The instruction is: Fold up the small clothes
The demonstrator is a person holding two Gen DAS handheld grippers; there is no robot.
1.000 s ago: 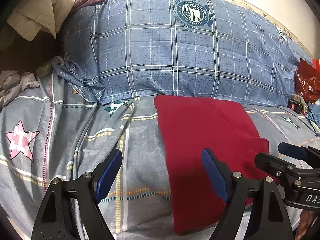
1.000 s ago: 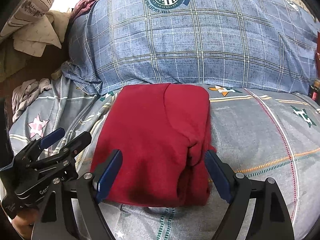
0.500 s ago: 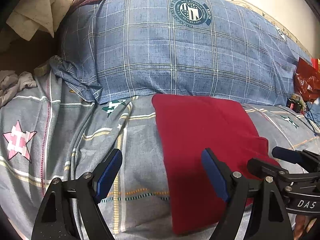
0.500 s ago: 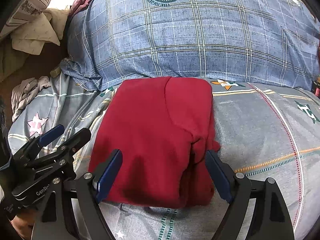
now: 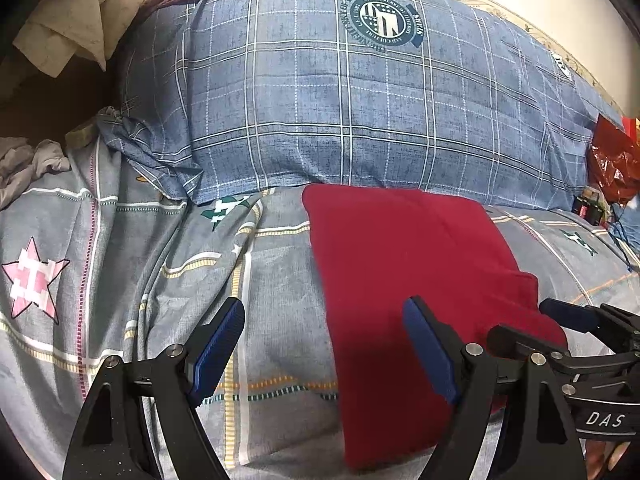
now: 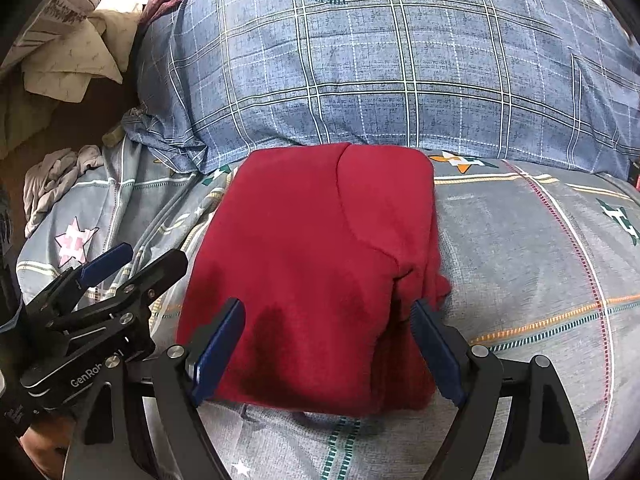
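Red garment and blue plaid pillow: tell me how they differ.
The red garment is plain, with no pattern; the blue plaid pillow carries a white grid and a round crest. The garment lies folded and flat on the grey bedsheet; the pillow bulges high behind it. The garment is much smaller than the pillow. Both are soft fabric resting on the bed, untouched by either gripper.

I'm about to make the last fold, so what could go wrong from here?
1. The red garment has loose layers bunched at its right edge; gripping only the top one could undo the fold.
2. It lies on a wrinkled bedsheet, so open jaws may pinch sheet along with cloth.
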